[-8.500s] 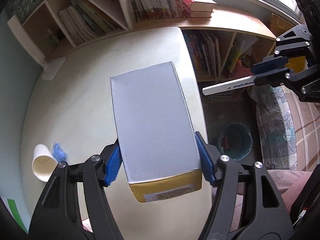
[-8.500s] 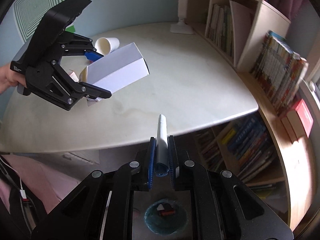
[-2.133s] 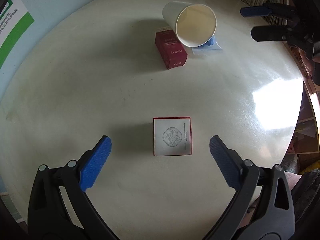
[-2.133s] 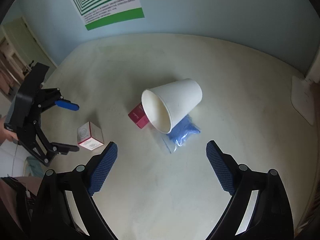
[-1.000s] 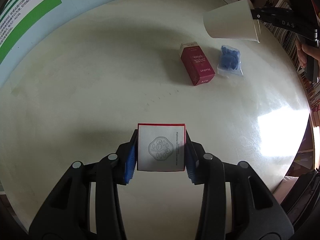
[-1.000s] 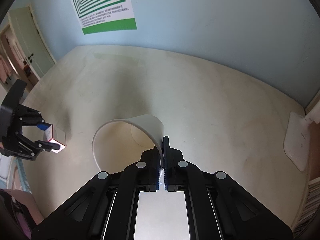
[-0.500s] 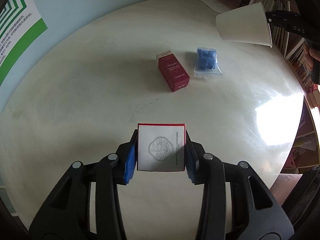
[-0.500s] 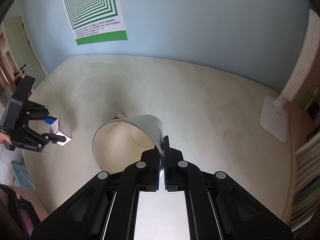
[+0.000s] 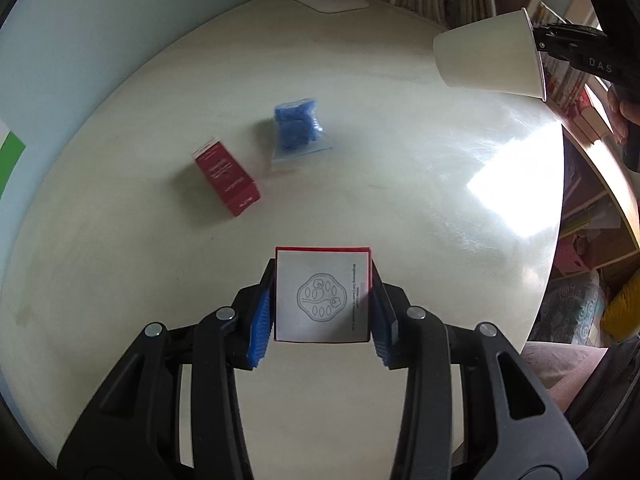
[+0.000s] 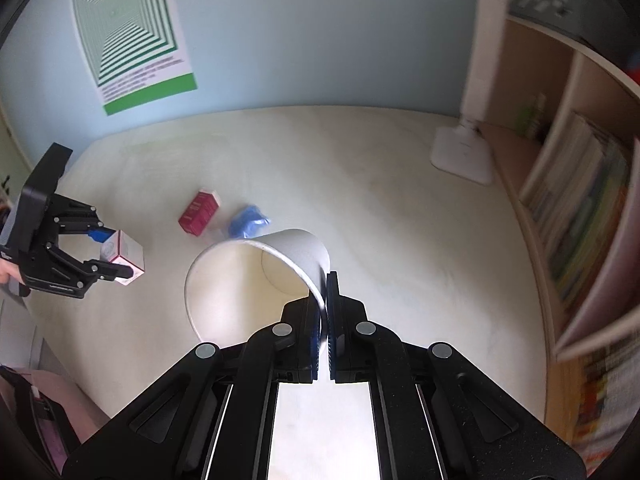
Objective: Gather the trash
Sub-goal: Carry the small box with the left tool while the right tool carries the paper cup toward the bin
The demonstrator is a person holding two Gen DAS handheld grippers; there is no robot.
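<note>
My left gripper (image 9: 322, 300) is shut on a small white box with red edges (image 9: 322, 294), held above the round cream table (image 9: 400, 184). My right gripper (image 10: 324, 300) is shut on the rim of a white paper cup (image 10: 256, 280), lifted off the table; the cup also shows in the left wrist view (image 9: 488, 58). A dark red carton (image 9: 226, 176) and a blue packet in clear plastic (image 9: 298, 130) lie on the table, also in the right wrist view as the carton (image 10: 198, 212) and the packet (image 10: 248, 220). The left gripper with its box (image 10: 124, 254) shows at the left.
A white lamp base (image 10: 462, 154) stands at the table's far edge. Bookshelves (image 10: 576, 208) line the right side. A green striped poster (image 10: 128, 32) hangs on the blue wall. The table edge drops off at right in the left wrist view (image 9: 556, 216).
Both grippers have swung right while holding their loads. The carton and packet now sit further left in the left wrist view, and the shelves have come into the right wrist view.
</note>
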